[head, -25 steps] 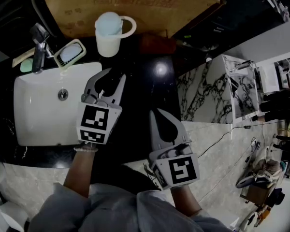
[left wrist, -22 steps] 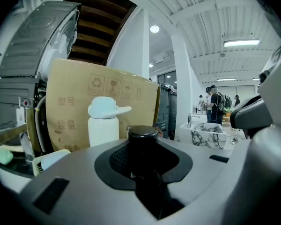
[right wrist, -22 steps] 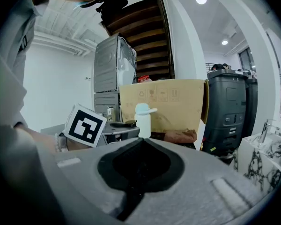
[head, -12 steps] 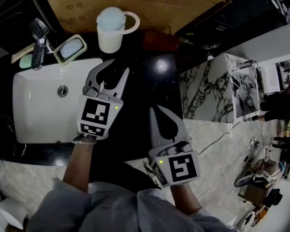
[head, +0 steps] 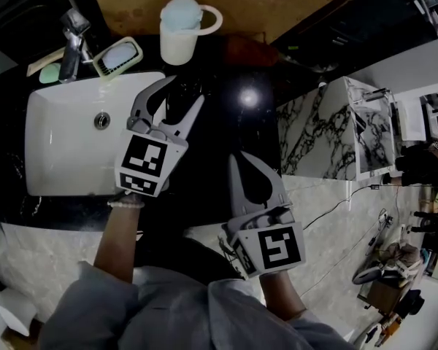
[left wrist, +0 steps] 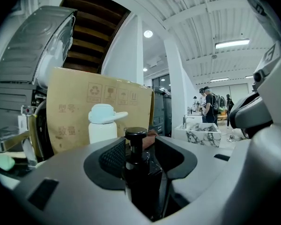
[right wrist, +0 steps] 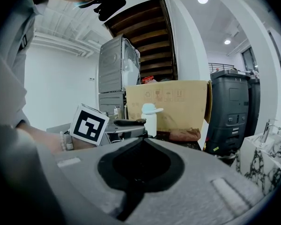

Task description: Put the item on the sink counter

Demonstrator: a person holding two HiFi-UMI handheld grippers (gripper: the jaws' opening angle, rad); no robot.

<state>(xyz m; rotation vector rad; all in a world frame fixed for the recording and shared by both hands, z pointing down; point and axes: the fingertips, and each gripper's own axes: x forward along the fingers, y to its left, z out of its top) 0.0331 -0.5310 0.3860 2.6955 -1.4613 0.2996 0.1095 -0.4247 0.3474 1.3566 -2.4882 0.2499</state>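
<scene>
Opening jaws on the left gripper (head: pixel 182 92): the black pump bottle (left wrist: pixel 141 172) stands between them and the pads look clear of it, a gap showing on the right side. The bottle is upright on the black sink counter (head: pixel 237 126), just beside the right edge of the white basin (head: pixel 66 152) and toward the counter's back half. In the head view the bottle is dark on dark and hard to make out, while the left gripper view shows it plainly. Right gripper (head: pixel 241 168) has its jaws together with nothing in them, and it sits over the counter's front edge, apart from the bottle. Along the counter's back edge a white cup (head: pixel 181 39) with a pale blue top stands behind the bottle, in front of a cardboard box (head: pixel 226 2). The faucet (head: pixel 73 39) and a soap dish (head: pixel 118 57) are at the basin's back edge.
</scene>
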